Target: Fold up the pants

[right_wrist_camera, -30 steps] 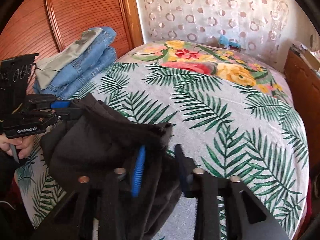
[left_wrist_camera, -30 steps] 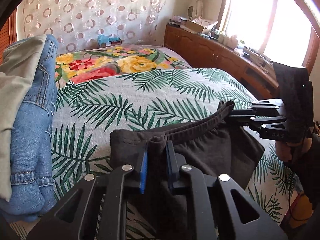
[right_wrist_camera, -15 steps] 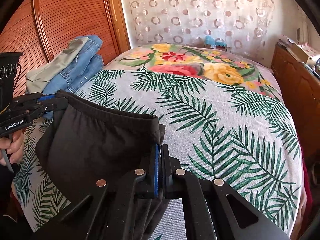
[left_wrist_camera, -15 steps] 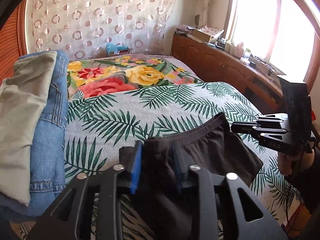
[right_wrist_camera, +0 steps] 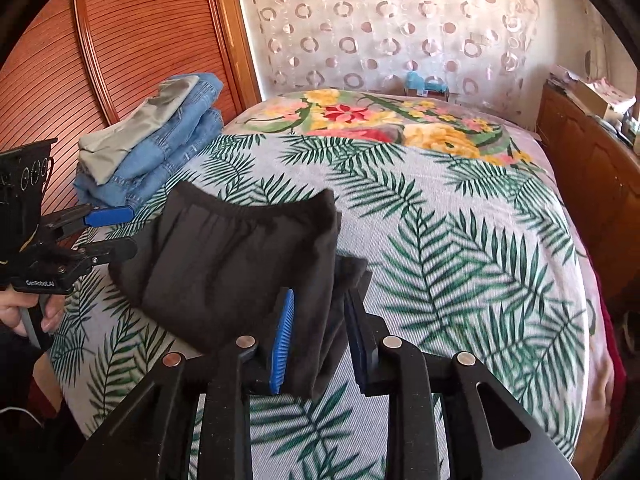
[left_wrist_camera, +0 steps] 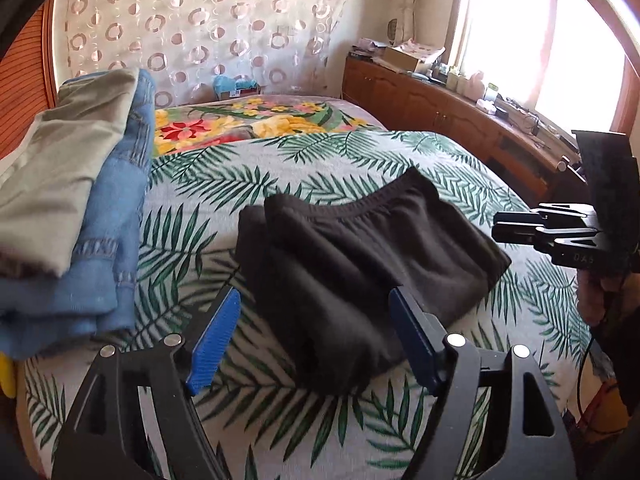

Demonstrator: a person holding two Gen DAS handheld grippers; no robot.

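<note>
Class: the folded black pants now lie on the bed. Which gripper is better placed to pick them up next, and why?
Probably the right gripper: it is open with an edge of the black pants between its fingers. The left gripper, also open, sits back from the cloth.

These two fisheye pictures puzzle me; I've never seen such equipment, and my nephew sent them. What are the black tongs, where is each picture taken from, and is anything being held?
No robot here: a person holds a hand tool in each hand, each a pair of tongs with blue pads and a camera looking along its fingers.

One picture is taken from the left tongs, the other from the right tongs. Each also shows the other tool from the side.

Both look over a bed with a leaf-and-flower cover. On it lie folded black pants, and off to one side a stack of jeans with a grey garment on top.

Both pairs of tongs are open. The left ones hold nothing; the right ones straddle a fold of the pants without pinching it.
</note>
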